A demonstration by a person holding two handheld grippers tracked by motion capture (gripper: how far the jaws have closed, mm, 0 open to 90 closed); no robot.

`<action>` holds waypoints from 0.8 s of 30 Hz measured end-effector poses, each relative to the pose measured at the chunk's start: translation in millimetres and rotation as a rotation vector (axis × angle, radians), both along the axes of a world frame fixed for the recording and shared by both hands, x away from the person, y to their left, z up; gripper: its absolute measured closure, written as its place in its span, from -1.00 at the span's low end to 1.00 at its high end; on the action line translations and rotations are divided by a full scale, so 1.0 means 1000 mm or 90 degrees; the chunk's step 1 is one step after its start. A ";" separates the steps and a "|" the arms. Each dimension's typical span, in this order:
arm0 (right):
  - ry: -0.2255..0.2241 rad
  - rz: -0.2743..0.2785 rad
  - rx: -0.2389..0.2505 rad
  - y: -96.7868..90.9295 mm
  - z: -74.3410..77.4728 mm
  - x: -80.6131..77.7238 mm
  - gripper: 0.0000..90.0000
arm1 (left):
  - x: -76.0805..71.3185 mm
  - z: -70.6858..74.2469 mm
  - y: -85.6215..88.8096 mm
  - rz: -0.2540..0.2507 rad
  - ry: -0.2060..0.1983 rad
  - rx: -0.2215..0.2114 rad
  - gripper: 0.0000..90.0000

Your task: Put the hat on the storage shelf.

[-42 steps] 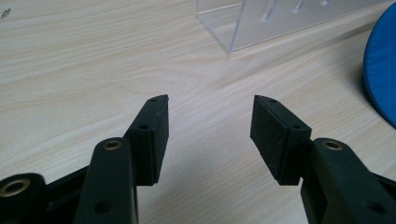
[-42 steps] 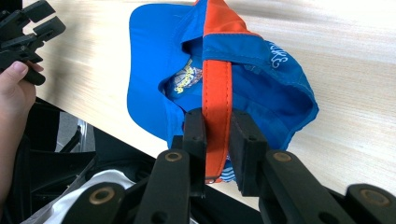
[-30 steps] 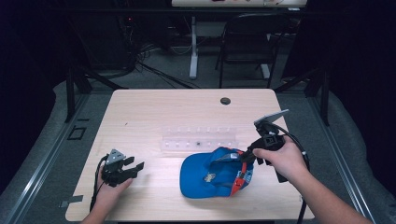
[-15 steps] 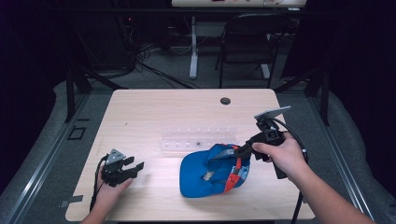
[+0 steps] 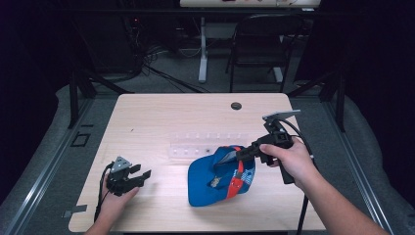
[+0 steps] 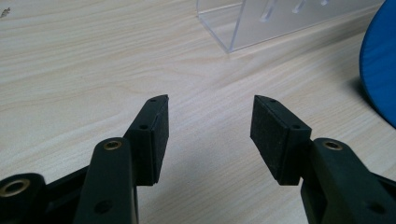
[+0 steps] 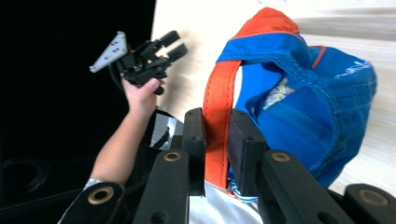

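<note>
Wooden table (image 5: pixel 161 117), blue cap (image 5: pixel 215 178) strap pinched in right gripper (image 5: pixel 241 155)

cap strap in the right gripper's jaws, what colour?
Orange-red. The strap of the blue cap shows best in the right gripper view, pinched by the right gripper.

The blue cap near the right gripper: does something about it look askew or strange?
Yes. The blue cap lies upside down, its inside facing up, and one side is raised off the table. The right gripper is shut on its orange strap, pulling it up. The left gripper rests open, apart from it.
</note>
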State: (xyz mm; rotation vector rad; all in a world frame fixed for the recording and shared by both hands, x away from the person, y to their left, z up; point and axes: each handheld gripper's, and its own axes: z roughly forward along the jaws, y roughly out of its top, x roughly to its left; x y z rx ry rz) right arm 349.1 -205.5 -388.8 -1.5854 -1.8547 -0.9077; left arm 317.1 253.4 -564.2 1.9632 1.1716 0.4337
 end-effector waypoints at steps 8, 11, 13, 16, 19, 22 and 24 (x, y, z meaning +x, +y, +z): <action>-0.009 0.004 0.049 0.013 0.008 0.002 0.74 | 0.000 0.001 0.001 -0.004 0.003 0.002 0.05; -0.012 0.010 0.050 0.016 0.010 0.003 0.74 | 0.000 0.000 0.000 -0.001 -0.002 -0.001 0.05; -0.015 0.007 0.055 0.018 0.011 0.004 0.74 | 0.000 0.001 0.001 -0.004 0.002 0.001 0.05; -0.019 0.019 0.060 0.018 0.013 0.005 0.74 | 0.000 0.001 0.001 -0.004 0.003 0.001 0.05; -0.021 0.014 0.063 0.020 0.017 0.005 0.73 | 0.000 0.001 0.001 -0.004 0.002 0.001 0.05; -0.029 0.018 0.068 0.019 0.020 0.005 0.74 | 0.000 0.001 0.001 -0.003 0.002 0.000 0.05; -0.036 0.018 0.069 0.019 0.022 0.005 0.73 | 0.000 0.001 0.001 -0.004 0.002 0.000 0.05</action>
